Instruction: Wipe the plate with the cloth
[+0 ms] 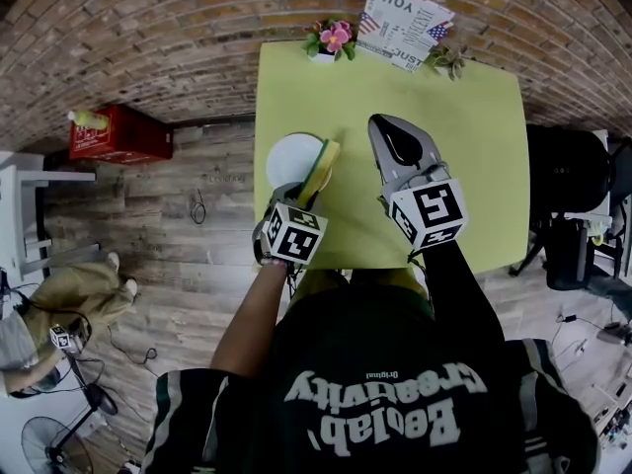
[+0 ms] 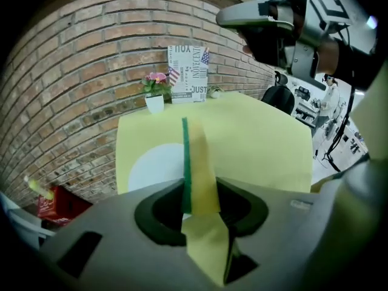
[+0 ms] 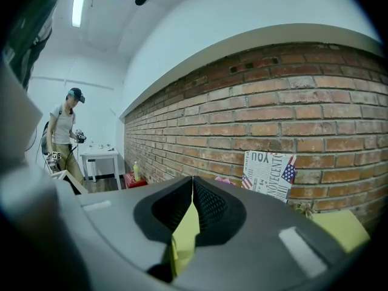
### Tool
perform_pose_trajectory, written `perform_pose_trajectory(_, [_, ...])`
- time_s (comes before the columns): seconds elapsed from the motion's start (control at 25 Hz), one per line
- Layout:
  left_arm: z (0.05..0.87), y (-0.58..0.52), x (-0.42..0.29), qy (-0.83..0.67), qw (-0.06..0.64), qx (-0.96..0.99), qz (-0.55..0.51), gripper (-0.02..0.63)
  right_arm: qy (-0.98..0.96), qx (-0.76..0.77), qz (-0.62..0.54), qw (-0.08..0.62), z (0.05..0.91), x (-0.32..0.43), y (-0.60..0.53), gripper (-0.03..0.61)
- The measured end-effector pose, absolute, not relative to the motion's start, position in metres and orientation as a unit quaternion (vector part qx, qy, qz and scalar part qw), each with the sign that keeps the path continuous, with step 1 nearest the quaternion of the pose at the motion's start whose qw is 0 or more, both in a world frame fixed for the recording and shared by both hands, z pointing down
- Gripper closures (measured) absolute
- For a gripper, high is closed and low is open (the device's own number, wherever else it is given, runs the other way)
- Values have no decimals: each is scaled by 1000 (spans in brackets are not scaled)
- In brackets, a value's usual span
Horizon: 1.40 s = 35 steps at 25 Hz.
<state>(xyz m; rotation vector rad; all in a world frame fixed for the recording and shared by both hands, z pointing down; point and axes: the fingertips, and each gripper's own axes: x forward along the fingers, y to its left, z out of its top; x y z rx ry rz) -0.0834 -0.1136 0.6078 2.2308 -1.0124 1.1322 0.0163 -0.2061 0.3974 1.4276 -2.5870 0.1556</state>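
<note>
A white plate (image 1: 289,158) lies near the left edge of the yellow-green table (image 1: 474,146). My left gripper (image 1: 314,188) is shut on a yellow cloth with a green edge (image 1: 322,169), which stands on edge over the plate's right rim. In the left gripper view the cloth (image 2: 199,162) rises from between the jaws of the left gripper (image 2: 197,197), with the plate (image 2: 154,162) just behind and to its left. My right gripper (image 1: 393,138) hovers over the middle of the table, to the right of the plate. Its jaws (image 3: 193,182) meet with nothing between them.
A small pot of pink flowers (image 1: 331,39), a printed card (image 1: 403,23) and a little plant (image 1: 449,62) stand along the table's far edge by the brick wall. On the floor at left are a red box (image 1: 120,133) and a person (image 1: 59,314). A black chair (image 1: 568,171) stands at right.
</note>
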Motion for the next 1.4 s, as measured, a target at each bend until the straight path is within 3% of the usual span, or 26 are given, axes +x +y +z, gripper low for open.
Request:
perform_pose_trajectory(0.76, [609,-120,-209,-483,262,730,405,477,-875,472,48,93,397,-6,-208,563])
perform_pose_trajectory(1.12, [578,-126,-128,-422,224,798,366,477,-872,478,45,93,394,-6,-204,563])
perform_pose_trajectory(1.4, [605,-99,-73,-342,226,816,407,477,-871,480,43,97,395,-3,-198,563])
